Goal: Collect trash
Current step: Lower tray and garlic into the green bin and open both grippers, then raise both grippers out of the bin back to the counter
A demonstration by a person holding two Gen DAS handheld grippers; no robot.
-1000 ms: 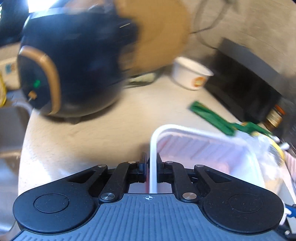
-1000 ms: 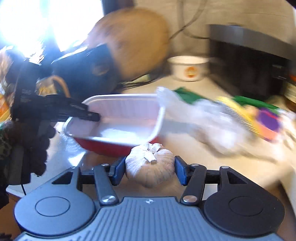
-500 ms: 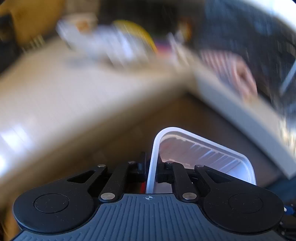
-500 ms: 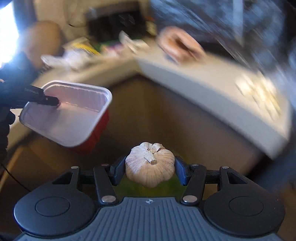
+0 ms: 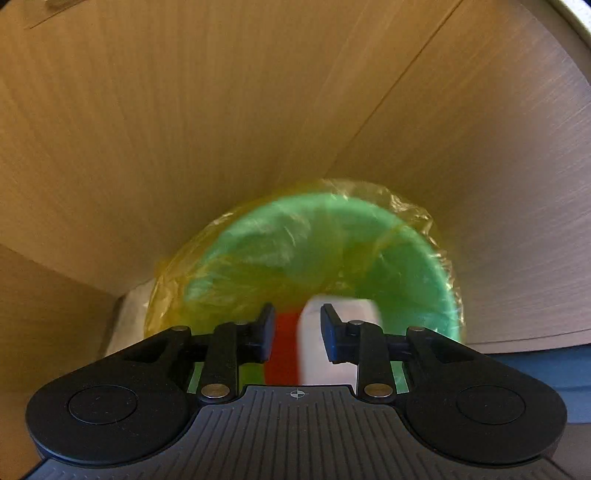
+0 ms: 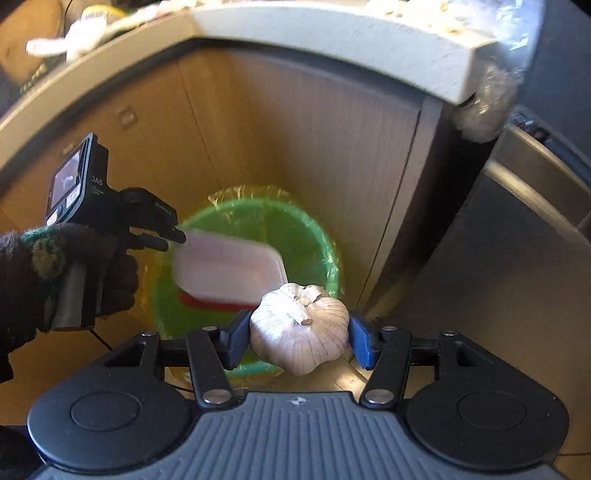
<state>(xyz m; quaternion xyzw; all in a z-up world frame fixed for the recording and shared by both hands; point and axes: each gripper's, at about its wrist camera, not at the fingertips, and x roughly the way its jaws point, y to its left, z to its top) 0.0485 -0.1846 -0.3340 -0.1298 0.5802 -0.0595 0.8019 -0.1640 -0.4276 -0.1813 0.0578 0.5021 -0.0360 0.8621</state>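
Below my left tongs (image 5: 297,321), jaws apart, the tray (image 6: 227,267) drops toward the bin (image 6: 306,229).
My right tongs (image 6: 299,332) clamp the garlic (image 6: 301,328); releasing here risks missing the bin.

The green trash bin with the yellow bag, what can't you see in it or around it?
- Inside of the green trash bin: right wrist view, covered by the blurred white and red plastic tray and the white garlic bulb.
- Tray in the left wrist view: motion-blurred, partly behind the left tool.
- Items on the grey countertop: blurred, cut off by the top edge.
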